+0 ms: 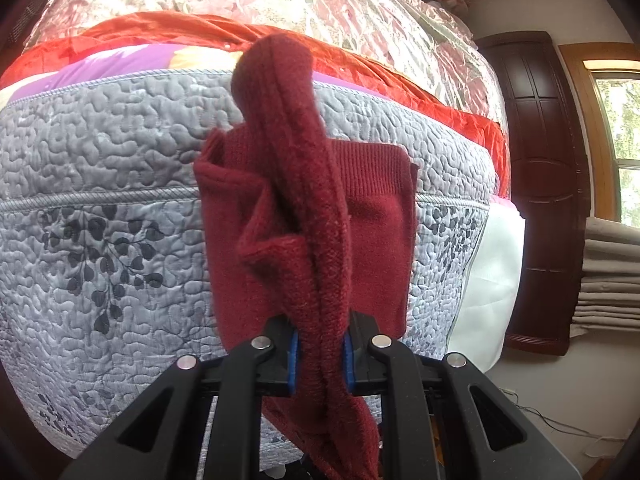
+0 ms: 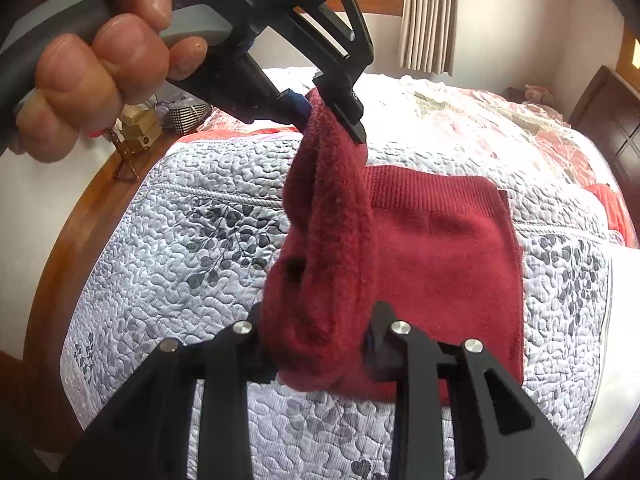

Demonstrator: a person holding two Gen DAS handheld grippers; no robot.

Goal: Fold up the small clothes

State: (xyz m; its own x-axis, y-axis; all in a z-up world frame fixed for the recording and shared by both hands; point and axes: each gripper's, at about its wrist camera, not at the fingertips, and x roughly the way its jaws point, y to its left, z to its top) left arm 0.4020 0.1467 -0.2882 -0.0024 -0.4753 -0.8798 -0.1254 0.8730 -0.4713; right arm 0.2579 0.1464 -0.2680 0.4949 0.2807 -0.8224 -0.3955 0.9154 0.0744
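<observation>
Above a grey quilted bedspread (image 2: 168, 248), two grippers are holding a dark red sock (image 2: 332, 216) stretched between them.

The fuzzy sock is hanging bunched over a second, flat one (image 2: 448, 264) lying on the quilt. The left gripper (image 1: 320, 356), gripped in a hand (image 2: 104, 72), is pinching one end tight; the right gripper (image 2: 320, 344) is clamping the other. No readable lettering.
</observation>
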